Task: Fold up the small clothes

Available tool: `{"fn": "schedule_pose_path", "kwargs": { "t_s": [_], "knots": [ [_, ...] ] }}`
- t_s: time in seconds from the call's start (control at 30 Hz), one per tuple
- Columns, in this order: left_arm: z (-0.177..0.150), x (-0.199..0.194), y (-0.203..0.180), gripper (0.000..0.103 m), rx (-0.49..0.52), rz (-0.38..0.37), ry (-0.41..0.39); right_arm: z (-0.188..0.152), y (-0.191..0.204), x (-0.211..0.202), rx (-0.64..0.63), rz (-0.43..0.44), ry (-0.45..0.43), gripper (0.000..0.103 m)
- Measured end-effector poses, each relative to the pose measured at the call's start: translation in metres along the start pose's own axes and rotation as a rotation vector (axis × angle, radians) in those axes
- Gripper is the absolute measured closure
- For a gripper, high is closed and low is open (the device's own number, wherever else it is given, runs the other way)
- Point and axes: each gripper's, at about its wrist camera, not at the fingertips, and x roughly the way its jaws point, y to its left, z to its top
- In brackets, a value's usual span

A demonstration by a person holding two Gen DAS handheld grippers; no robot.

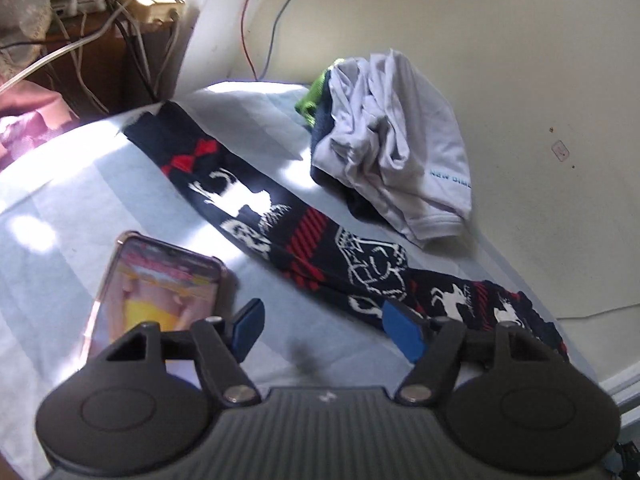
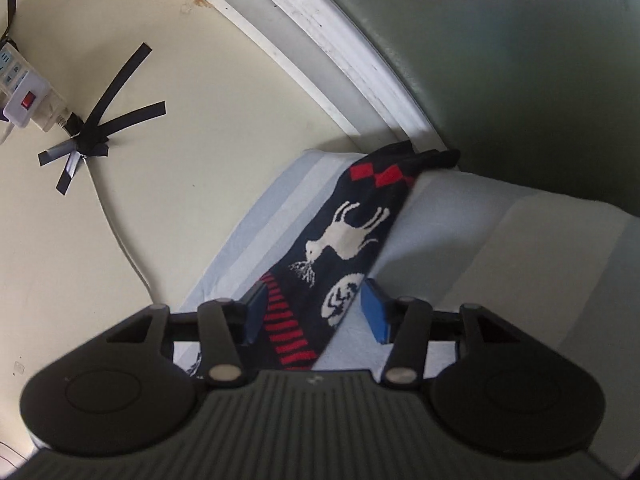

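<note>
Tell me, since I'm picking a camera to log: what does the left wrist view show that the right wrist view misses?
Left only: the phone, the crumpled white shirt on darker clothes, and the open left gripper.
Right only: the power strip, black tape on the wall, and the open right gripper.
Both: the patterned sock on the sheet.

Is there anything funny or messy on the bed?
Yes. A phone with its screen lit lies on the bed sheet beside the long patterned socks, among the laundry. The grey shirt sits crumpled in a heap by the wall.
</note>
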Motion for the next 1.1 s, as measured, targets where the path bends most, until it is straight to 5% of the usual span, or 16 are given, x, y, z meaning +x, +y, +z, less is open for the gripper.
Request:
{"fn": "schedule_pose_path", "kwargs": {
  "t_s": [0.07, 0.1, 0.13, 0.23, 0.4, 0.47, 0.57, 0.67, 0.77, 0.83, 0.9, 0.97, 1.1],
  "knots": [
    [-0.004, 0.016, -0.008, 0.033, -0.001, -0.003, 0.027, 0.003, 0.005, 0.009, -0.001, -0.011, -0.012, 0.058],
    [-0.005, 0.023, -0.011, 0.033, -0.004, -0.007, 0.042, 0.004, 0.007, 0.016, -0.008, -0.03, -0.006, 0.084],
    [-0.006, 0.03, -0.014, 0.033, -0.008, -0.014, 0.056, 0.006, 0.004, 0.021, -0.006, -0.052, 0.009, 0.091],
    [-0.009, 0.042, -0.025, 0.026, -0.007, -0.021, 0.067, 0.012, -0.004, 0.013, 0.063, -0.033, -0.023, 0.091],
    [-0.008, 0.045, -0.04, 0.024, 0.024, -0.038, 0.054, 0.012, 0.014, -0.085, -0.052, 0.065, -0.279, 0.091],
    [-0.007, 0.046, -0.043, 0.022, 0.034, -0.035, 0.047, 0.001, 0.019, -0.113, -0.142, 0.04, -0.324, 0.091],
    [-0.005, 0.051, -0.042, 0.017, 0.007, -0.049, 0.057, -0.015, 0.011, -0.107, -0.23, -0.079, -0.275, 0.09],
    [-0.002, 0.053, -0.04, 0.017, -0.018, -0.049, 0.058, -0.02, -0.024, -0.08, -0.097, -0.172, -0.133, 0.085],
    [0.003, 0.051, -0.039, 0.017, -0.037, -0.05, 0.046, -0.03, -0.046, -0.088, 0.041, -0.134, -0.143, 0.077],
    [0.006, 0.052, -0.04, 0.015, -0.046, -0.053, 0.038, -0.038, -0.042, -0.099, 0.036, -0.124, -0.177, 0.063],
    [0.008, 0.056, -0.041, 0.015, -0.063, -0.051, 0.041, -0.048, -0.034, -0.108, 0.016, -0.099, -0.209, 0.062],
    [0.009, 0.061, -0.041, 0.02, -0.078, -0.043, 0.043, -0.056, -0.019, -0.11, -0.024, -0.074, -0.218, 0.062],
    [0.011, 0.064, -0.032, 0.089, -0.134, 0.047, 0.004, -0.069, 0.012, -0.105, -0.13, -0.023, -0.228, 0.062]
  ]
}}
